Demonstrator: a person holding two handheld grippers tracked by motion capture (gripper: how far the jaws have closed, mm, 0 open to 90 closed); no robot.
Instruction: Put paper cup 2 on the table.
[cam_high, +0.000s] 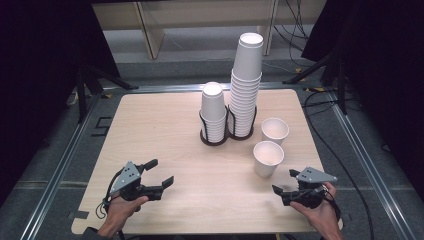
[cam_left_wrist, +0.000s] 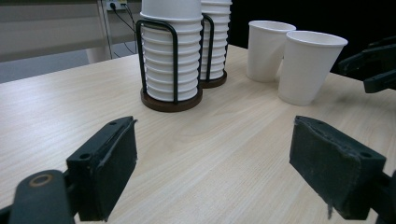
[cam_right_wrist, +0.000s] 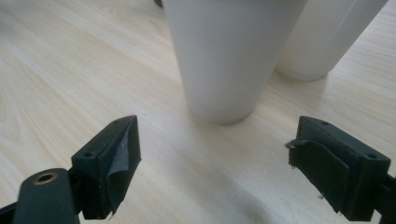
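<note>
Right gripper (cam_high: 286, 182): jaws apart, empty, aimed at nearest cup for a side grasp.
Left gripper (cam_high: 161, 171): jaws apart, empty, idle.
Near paper cup (cam_high: 268, 158): upright, loose, just ahead of right gripper.
Far paper cup (cam_high: 275, 131): upright, touching it.
Wire holders (cam_high: 203, 131): keep both cup stacks (cam_high: 246, 85) steady.

Even overhead light falls on the pale table (cam_high: 165, 150), while the surroundings beyond its edge sink into near black. The cup rack (cam_high: 214, 139) throws only a faint, soft shadow. The high view is slightly soft; in the right gripper view the near cup (cam_right_wrist: 224, 56) is blurred, its shadow spreading toward the camera.
</note>
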